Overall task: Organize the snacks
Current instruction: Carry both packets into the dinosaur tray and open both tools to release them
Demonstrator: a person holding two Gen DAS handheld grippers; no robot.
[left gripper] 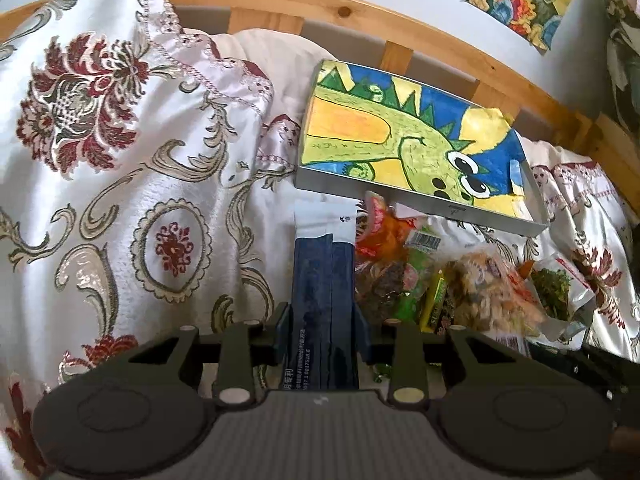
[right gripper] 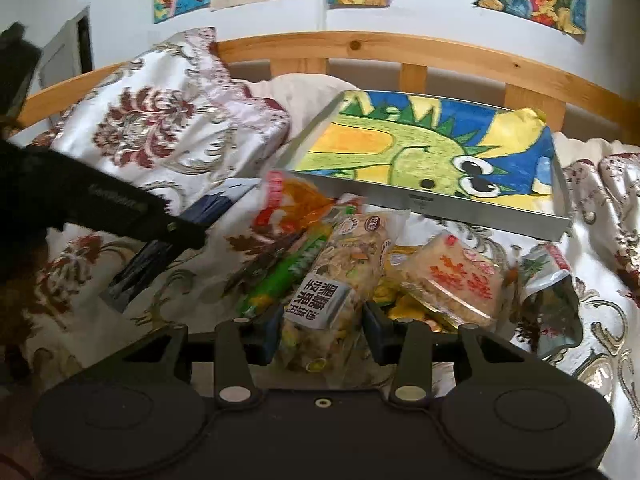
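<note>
Here the left gripper point(left gripper: 320, 334) clamps a dark blue sachet point(left gripper: 323, 280), its white end pointing at the near wall of the shallow tray point(left gripper: 420, 200) lined with a dinosaur drawing. The right gripper point(right gripper: 320, 322) pinches a clear bag of mixed snacks point(right gripper: 340, 264) in the snack pile point(right gripper: 448, 280), which lies on the floral bedspread point(left gripper: 120, 200) just in front of that tray.

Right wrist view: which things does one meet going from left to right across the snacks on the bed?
Dark blue packet held by the left gripper → green tube-shaped snack → clear bag of mixed snacks in the right gripper → pack with orange writing → silver and green pouch.
</note>
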